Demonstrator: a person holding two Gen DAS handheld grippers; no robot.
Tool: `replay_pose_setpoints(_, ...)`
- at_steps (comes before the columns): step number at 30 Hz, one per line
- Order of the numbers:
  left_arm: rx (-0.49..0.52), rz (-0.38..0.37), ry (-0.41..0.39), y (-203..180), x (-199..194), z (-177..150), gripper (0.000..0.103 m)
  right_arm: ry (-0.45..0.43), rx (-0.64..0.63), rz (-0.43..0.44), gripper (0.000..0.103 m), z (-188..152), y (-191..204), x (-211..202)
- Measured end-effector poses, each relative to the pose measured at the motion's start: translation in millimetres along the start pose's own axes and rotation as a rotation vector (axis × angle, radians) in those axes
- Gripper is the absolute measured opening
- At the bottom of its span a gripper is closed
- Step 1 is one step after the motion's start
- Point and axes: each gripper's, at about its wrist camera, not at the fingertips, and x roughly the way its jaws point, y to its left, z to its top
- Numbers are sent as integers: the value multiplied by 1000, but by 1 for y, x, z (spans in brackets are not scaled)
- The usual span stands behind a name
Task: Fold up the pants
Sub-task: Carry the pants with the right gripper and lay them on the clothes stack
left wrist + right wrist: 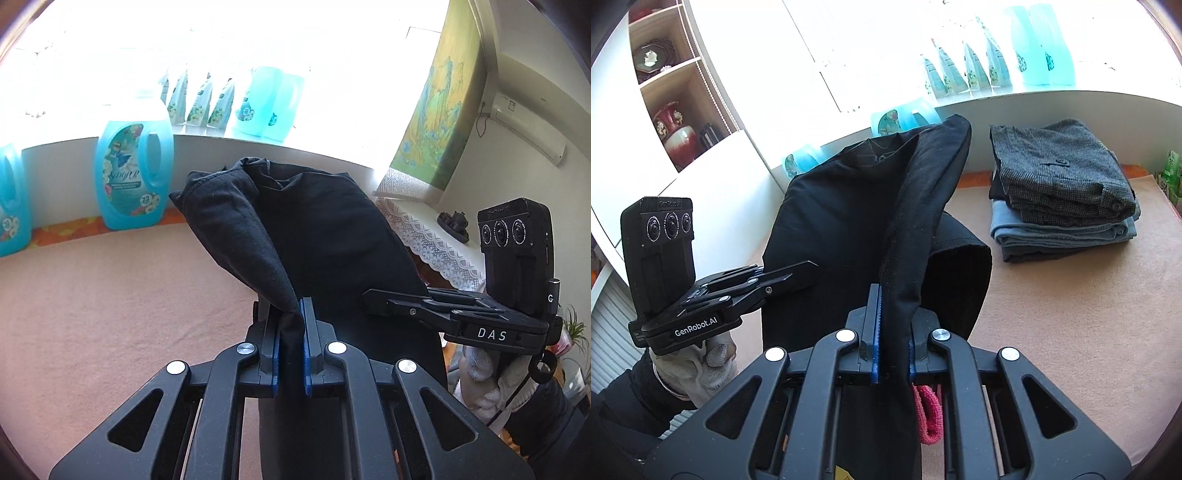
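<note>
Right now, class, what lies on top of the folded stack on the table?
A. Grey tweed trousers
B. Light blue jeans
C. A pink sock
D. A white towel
A: in the right wrist view the grey tweed trousers lie on top of the stack, with the light blue jeans under them.

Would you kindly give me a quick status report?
Both hand-held grippers, left and right, shut on black pants, held aloft. Folded stack sits aside.
</note>
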Motion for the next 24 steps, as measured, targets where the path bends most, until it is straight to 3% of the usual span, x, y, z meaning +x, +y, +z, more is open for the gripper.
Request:
replay_pose_setpoints(13,237,-80,-75,-85,28,106,7,-247,25,-84,11,63,-37,-84)
replay_pose_setpoints(24,246,-235,-93,-117,99,173,7,-322,-15,-255,10,141,-84,-117)
